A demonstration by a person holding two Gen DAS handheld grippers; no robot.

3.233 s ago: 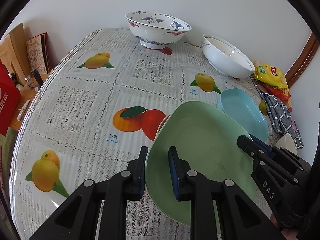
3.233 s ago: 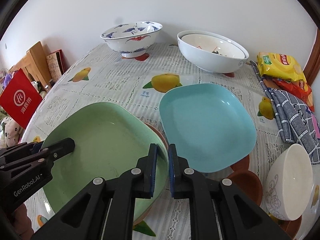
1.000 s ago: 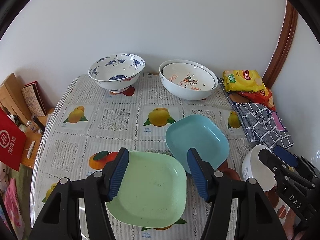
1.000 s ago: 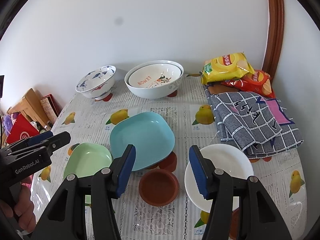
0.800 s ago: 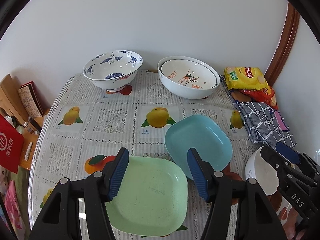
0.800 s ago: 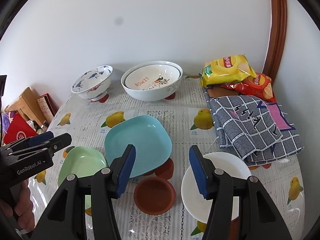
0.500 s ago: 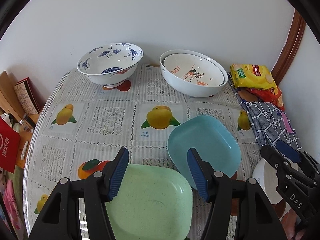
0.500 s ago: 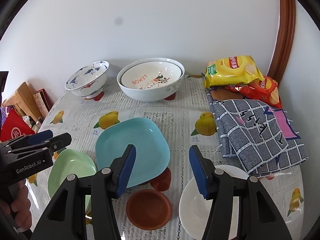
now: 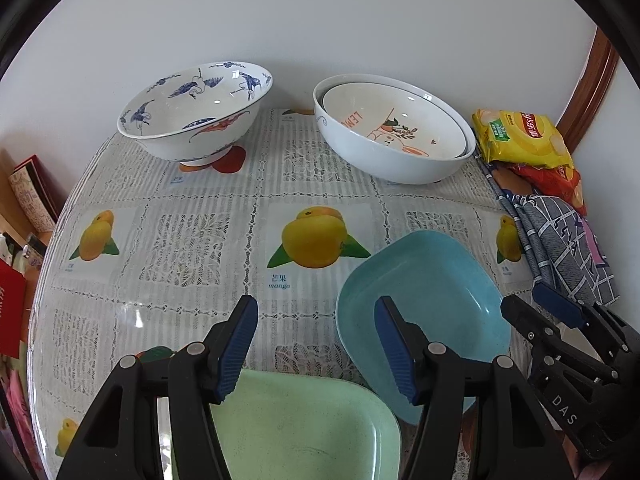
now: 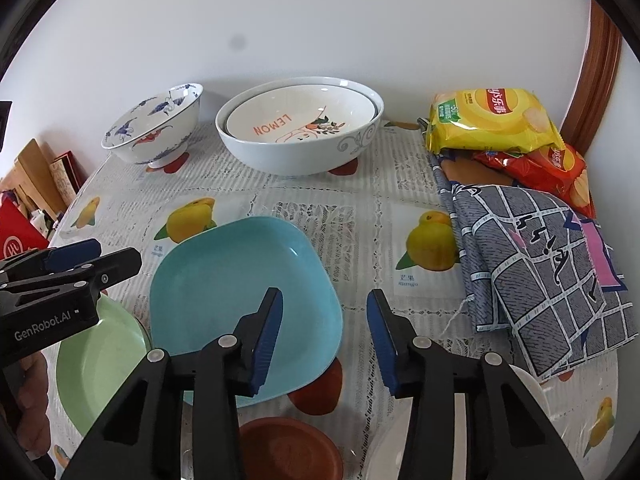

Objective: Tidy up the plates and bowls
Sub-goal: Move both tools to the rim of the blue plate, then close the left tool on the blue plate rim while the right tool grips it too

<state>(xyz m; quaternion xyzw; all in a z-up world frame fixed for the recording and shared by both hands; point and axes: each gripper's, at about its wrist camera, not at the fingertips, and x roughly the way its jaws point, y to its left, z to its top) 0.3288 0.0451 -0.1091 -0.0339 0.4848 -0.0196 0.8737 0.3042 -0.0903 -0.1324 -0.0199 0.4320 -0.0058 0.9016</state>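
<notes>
My left gripper [image 9: 316, 344] hangs open over the tablecloth with nothing between its fingers. Below it lies the green square plate [image 9: 304, 428], and the blue square plate [image 9: 436, 300] lies to its right. My right gripper [image 10: 324, 338] hovers over the blue plate's [image 10: 240, 292] right rim. Its jaws are closing, but the pads touch nothing. A brown saucer [image 10: 288, 452] sits just under it, and part of a white dish [image 10: 528, 384] shows behind its right finger. At the back stand a blue-and-white bowl [image 9: 196, 112] and two nested white bowls [image 9: 392, 140].
Snack bags [image 10: 492, 120] and a folded checked cloth [image 10: 540, 264] lie along the table's right side. Books and a red bag [image 10: 16, 236] stand off the left edge. A wall runs close behind the bowls.
Both grippers, earlier shut on the green plate, have let it go on the table. In the last second both moved forward and down toward the blue plate, and the right jaws narrowed.
</notes>
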